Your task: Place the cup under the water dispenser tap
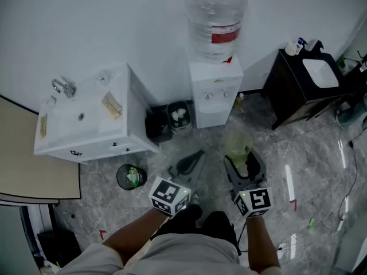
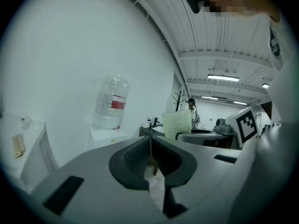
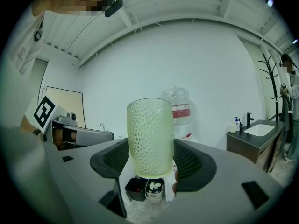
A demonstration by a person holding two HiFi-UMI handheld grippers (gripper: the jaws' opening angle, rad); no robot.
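Note:
A pale green dimpled cup [image 3: 150, 137] stands upright between the jaws of my right gripper [image 3: 150, 164], which is shut on it. In the head view the cup [image 1: 238, 146] is held above the marble floor, a short way in front of the white water dispenser [image 1: 215, 90] with its big clear bottle [image 1: 216, 17]. The taps [image 1: 217, 94] sit on the dispenser's front panel. My left gripper [image 1: 192, 164] hangs beside it to the left, jaws closed together with nothing between them [image 2: 150, 158]. The left gripper view also catches the cup [image 2: 177, 123] and the bottle [image 2: 111, 101].
A white sink cabinet [image 1: 89, 119] stands at the left, a dark vanity with a basin [image 1: 307, 82] at the right. Two small bins [image 1: 170, 119] sit beside the dispenser, and a round black bin [image 1: 131, 176] lies near the white cabinet. A person stands far off [image 3: 292, 106].

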